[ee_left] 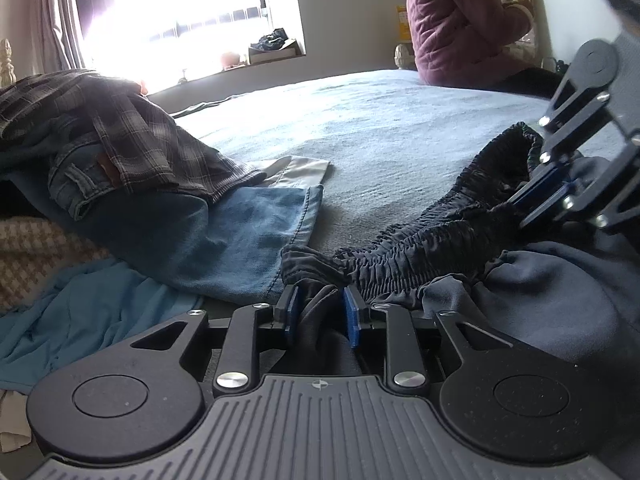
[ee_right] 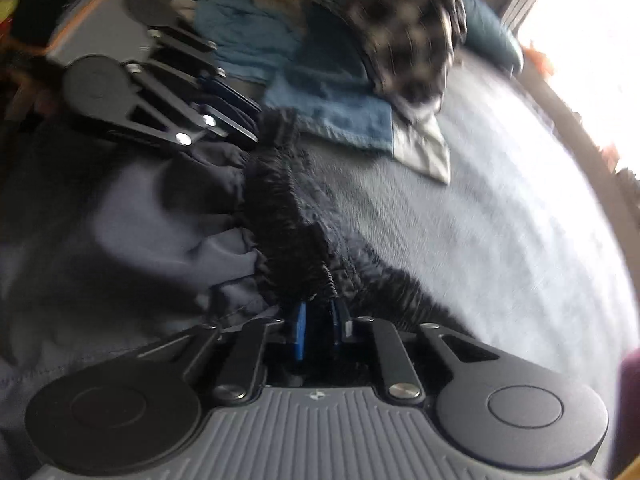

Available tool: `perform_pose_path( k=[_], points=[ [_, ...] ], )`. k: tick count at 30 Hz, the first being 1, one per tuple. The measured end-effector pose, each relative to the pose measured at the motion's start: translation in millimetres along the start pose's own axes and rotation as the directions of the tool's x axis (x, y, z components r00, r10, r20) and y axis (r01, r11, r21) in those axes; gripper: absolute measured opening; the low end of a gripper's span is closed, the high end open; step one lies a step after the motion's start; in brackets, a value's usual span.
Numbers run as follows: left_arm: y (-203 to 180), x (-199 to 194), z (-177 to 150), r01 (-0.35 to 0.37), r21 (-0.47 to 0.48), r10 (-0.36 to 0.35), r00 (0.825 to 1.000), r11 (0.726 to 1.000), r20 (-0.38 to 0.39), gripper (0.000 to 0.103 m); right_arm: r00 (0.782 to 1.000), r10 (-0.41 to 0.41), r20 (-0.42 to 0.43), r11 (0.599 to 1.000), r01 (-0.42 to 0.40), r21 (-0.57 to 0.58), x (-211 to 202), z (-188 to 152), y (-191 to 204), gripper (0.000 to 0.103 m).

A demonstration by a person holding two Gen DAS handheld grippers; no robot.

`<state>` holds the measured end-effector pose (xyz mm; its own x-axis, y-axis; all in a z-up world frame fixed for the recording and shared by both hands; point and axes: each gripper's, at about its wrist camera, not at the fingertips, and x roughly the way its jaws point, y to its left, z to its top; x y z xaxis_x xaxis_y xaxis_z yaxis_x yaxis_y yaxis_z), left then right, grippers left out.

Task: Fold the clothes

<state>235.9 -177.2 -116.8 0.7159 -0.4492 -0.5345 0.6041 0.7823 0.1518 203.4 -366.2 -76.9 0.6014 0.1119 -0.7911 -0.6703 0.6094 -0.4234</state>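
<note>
Two grippers share one garment: your dark trousers (ee_left: 540,280) lie on the bed (ee_left: 380,128), clear of the pile (ee_left: 132,168), giving room to fold. Their waistband (ee_left: 420,256) stretches between your hands, likely to pull it straight. The left gripper (ee_left: 322,310) pinches one end, the right gripper (ee_right: 320,318) the other.

**Open bedspread ahead, clothes heaped on the left**

The blue bedspread (ee_left: 380,120) lies bare through the middle and far right, giving a gripper free passage. On the left a pile blocks the way: a plaid shirt (ee_left: 132,128) atop jeans (ee_left: 224,232), with a teal garment (ee_left: 92,316) spilling near. The dark trousers (ee_left: 440,248) bunch across the near right. A seated person (ee_left: 460,24) occupies the far right edge.
</note>
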Motion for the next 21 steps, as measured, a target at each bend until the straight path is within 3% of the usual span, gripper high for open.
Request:
perform_pose_path(
  k=[4, 9, 15, 21],
  points=[
    [-3, -5, -1, -0.017, 0.014, 0.016, 1.000, 1.000, 0.025, 0.019, 0.987, -0.137, 0.084, 0.988, 0.142, -0.065, -23, -1, 16, 0.011],
    [-6, -9, 1, -0.041, 0.022, 0.040, 0.998, 0.999, 0.053, 0.010, 0.955, -0.244, 0.169, 0.966, 0.254, -0.039, -40, 1, 13, 0.008],
    [4, -20, 5, -0.086, -0.033, 0.089, 0.991, 0.996, 0.098, 0.006, 0.940, -0.286, 0.186, 0.956, 0.292, -0.008, -23, 13, -1, 0.000],
    [9, -5, 2, -0.119, -0.035, 0.120, 0.992, 0.992, 0.036, 0.006, 0.943, -0.293, 0.158, 0.955, 0.283, 0.086, 19, 6, -21, 0.000]
  ],
)
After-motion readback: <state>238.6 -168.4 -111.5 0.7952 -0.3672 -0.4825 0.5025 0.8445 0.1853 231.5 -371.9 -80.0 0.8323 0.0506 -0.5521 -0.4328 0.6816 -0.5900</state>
